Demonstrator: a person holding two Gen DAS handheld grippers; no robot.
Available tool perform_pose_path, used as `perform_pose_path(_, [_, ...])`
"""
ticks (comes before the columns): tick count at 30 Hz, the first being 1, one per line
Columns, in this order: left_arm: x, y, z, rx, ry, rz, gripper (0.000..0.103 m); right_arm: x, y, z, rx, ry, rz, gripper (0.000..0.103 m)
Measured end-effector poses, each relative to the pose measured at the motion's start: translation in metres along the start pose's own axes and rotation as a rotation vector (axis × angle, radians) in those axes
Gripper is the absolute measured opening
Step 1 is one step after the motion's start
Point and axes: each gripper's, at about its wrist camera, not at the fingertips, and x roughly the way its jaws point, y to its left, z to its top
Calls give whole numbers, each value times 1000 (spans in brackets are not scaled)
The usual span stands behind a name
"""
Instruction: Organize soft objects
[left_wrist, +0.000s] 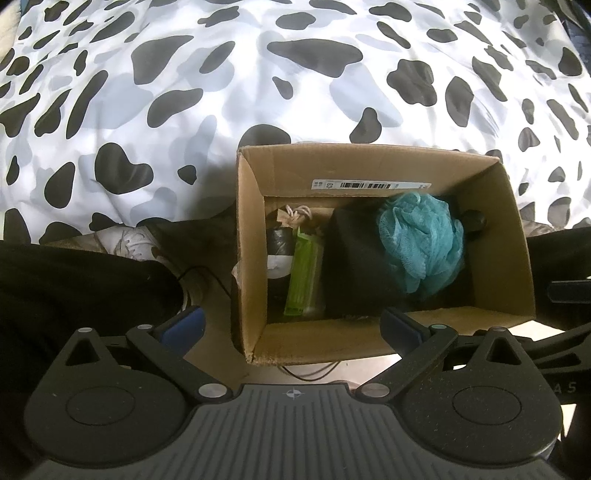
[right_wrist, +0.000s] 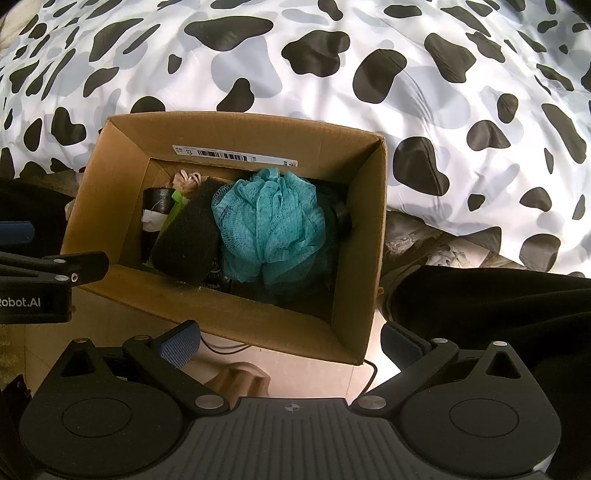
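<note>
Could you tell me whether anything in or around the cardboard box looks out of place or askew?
Mostly tidy: the teal bath pouf sits inside the cardboard box. Only the black foam block leans tilted over the other items.

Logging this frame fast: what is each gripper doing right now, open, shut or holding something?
Left gripper: open, holding nothing, above the cardboard box.
Right gripper: open, holding nothing, above the same box.

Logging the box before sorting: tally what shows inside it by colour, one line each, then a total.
Seen in the cardboard box:
Teal: 1, mesh bath pouf
Black: 3, sponge block, small roll, small dark object
Green: 1, flat packet
Beige: 1, corded bundle
Total: 6; anything underneath is hidden.
</note>
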Motion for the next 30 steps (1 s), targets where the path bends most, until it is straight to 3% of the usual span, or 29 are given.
perform_pose_path(30, [1,-1,-1,3,7,1,103,2,0,1,-2,6,-1,103])
